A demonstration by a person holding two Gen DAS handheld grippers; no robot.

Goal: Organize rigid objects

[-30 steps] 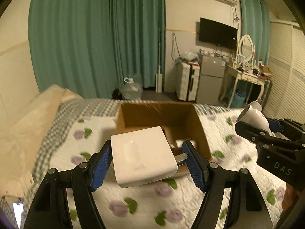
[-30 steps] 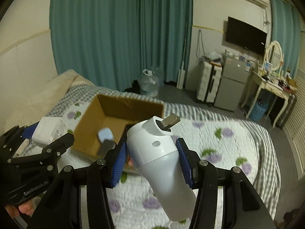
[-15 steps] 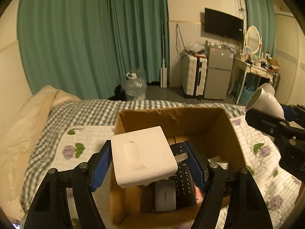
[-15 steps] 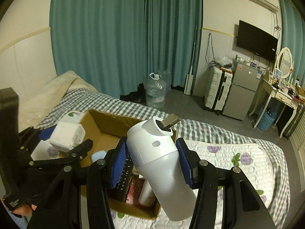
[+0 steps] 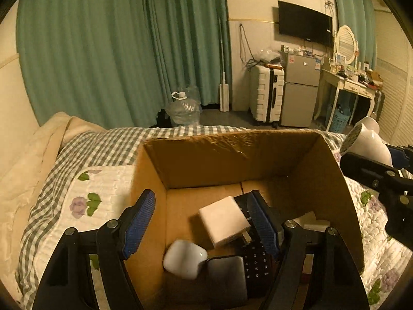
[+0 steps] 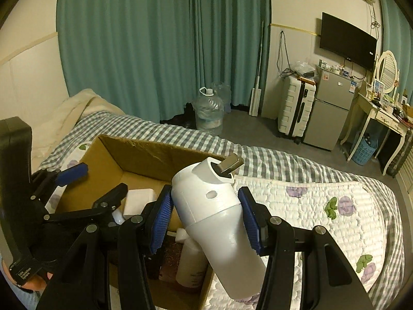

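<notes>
An open cardboard box point(image 5: 232, 155) sits on the bed. My left gripper point(image 5: 204, 222) is open above the box's left side, and the white square block point(image 5: 223, 221) lies loose inside, below its jaws. The box also holds a white rounded case point(image 5: 184, 258), a dark grey flat device point(image 5: 227, 279) and a black keypad remote point(image 5: 256, 266). My right gripper point(image 6: 206, 217) is shut on a white bottle-shaped object point(image 6: 214, 211) and holds it over the box's right edge point(image 6: 144, 149). The left gripper also shows in the right wrist view point(image 6: 100, 183).
The bed has a floral quilt point(image 6: 322, 206) and checked sheet point(image 5: 85, 152), with a pillow point(image 5: 31, 155) at left. A pale bottle point(image 6: 192, 258) stands in the box. Beyond are green curtains, a water jug point(image 5: 183, 108), suitcase point(image 5: 265, 95), fridge and dressing table.
My left gripper has opened and let go of the white block, which dropped into the box. Both grippers moved closer over the box; the right still holds the white bottle-shaped object.
</notes>
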